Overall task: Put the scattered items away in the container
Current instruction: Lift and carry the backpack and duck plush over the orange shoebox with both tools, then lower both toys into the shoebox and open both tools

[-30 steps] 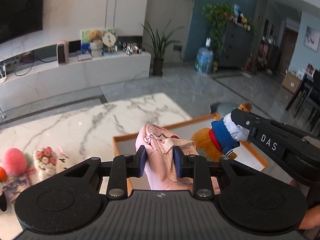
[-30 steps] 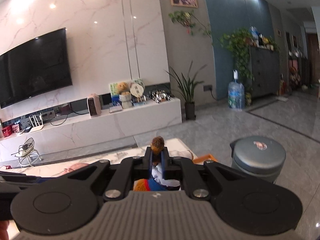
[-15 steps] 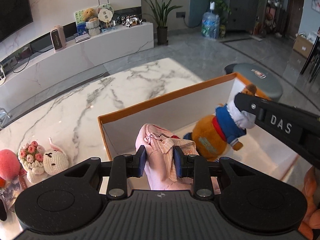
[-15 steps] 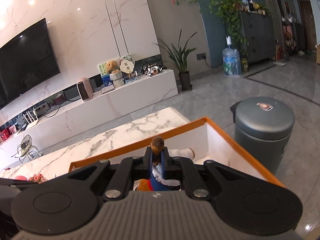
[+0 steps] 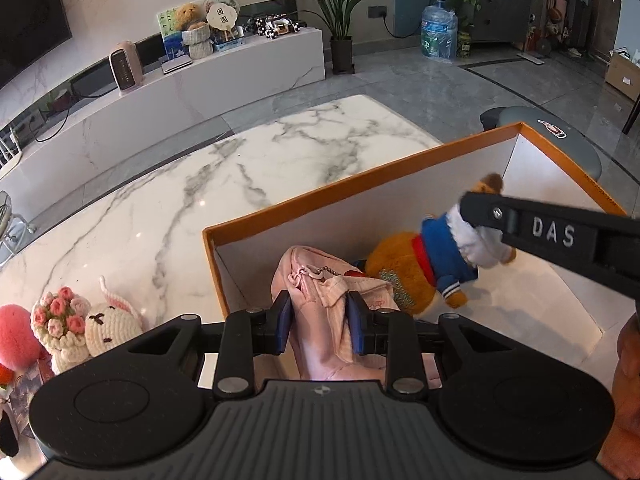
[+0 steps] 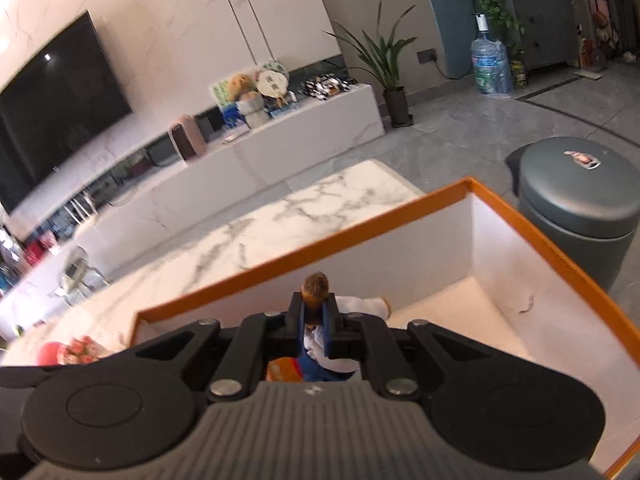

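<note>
An orange-rimmed box point(image 5: 360, 190) with white inner walls stands on the marble table point(image 5: 240, 168). My left gripper point(image 5: 320, 322) is shut on a pink pouch point(image 5: 316, 292), held just inside the box's near left corner. My right gripper point(image 6: 314, 322) is shut on a plush bear point(image 5: 416, 268) in a blue jacket; in the left wrist view the right gripper point(image 5: 476, 216) reaches in from the right and pinches the bear's head, its body hanging low in the box. The right wrist view shows the bear's ear point(image 6: 316, 286) above the pads and the box point(image 6: 532, 236) around it.
On the table left of the box lie a crocheted bunny point(image 5: 110, 326), a flower bouquet toy point(image 5: 60, 320) and a pink fluffy ball point(image 5: 14, 336). A grey round bin point(image 6: 580, 200) stands on the floor beyond the box's far right corner. A white TV bench point(image 5: 180, 92) runs along the back.
Both grippers have sunk toward the box and tilted down with their loads. The pouch and the bear now hang inside the box walls instead of above its rim.
</note>
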